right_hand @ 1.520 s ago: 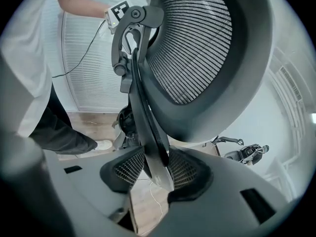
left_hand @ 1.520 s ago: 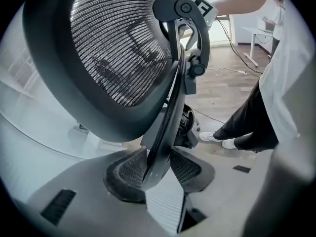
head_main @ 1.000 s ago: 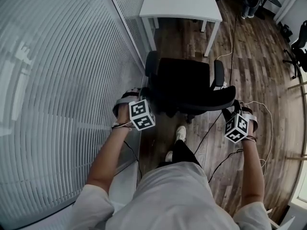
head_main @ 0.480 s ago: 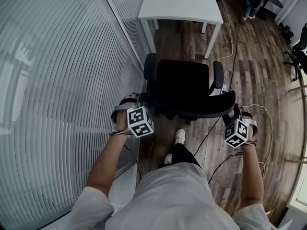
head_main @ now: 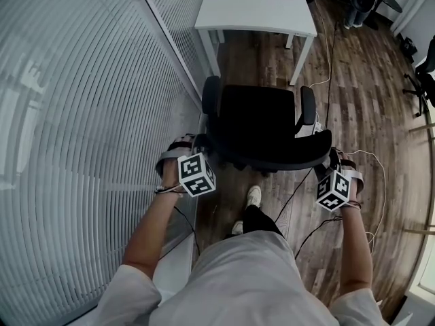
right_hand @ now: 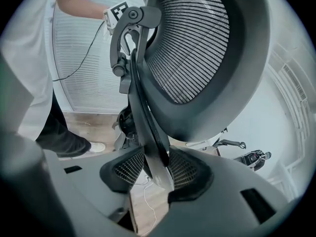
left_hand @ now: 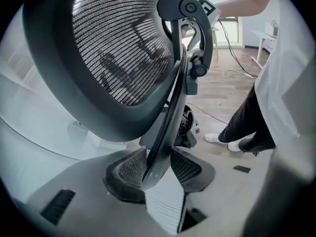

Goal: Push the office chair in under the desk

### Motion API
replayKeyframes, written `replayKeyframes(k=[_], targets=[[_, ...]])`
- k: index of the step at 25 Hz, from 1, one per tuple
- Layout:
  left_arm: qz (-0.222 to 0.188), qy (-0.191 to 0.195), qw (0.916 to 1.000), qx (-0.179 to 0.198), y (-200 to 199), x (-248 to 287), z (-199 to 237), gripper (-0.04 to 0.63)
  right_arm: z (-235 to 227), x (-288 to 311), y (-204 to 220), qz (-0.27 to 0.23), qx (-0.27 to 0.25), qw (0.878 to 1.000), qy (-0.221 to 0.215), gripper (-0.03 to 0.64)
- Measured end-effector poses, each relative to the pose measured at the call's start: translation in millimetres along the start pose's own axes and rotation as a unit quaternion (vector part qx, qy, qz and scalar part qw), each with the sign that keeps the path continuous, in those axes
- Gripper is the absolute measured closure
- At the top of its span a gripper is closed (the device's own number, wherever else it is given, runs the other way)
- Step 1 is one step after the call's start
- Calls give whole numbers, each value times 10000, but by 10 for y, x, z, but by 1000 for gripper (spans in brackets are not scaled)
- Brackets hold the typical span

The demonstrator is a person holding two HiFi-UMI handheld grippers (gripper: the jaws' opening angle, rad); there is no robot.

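Two grippers [left_hand: 158, 169] [right_hand: 150, 168] pinch backrest [left_hand: 118, 48], curved mesh — black

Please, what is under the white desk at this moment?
The top of the white desk covers most of the space beneath it. Only its legs and some wood floor show there. The office chair stands in front of the desk, not under it.

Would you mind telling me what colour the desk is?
The desk is white, clearest in the head view.

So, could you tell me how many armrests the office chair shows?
2: the left armrest beside the blinds, the right armrest on the open-floor side. None appears hidden.
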State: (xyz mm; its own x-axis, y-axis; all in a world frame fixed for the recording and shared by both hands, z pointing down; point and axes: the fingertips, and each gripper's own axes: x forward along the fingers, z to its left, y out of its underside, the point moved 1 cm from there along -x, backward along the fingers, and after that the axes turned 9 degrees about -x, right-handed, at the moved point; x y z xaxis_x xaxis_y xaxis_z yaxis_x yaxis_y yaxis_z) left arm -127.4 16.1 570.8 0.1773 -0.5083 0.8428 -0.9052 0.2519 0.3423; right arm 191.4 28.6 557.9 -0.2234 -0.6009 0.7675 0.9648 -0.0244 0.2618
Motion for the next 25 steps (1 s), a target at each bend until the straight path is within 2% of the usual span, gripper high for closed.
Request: replayKeyframes(k=[25], targets=[[273,-56,9993,-261,-272,496,624,434,-708,547,129,-201,-97,9997,-21,451]])
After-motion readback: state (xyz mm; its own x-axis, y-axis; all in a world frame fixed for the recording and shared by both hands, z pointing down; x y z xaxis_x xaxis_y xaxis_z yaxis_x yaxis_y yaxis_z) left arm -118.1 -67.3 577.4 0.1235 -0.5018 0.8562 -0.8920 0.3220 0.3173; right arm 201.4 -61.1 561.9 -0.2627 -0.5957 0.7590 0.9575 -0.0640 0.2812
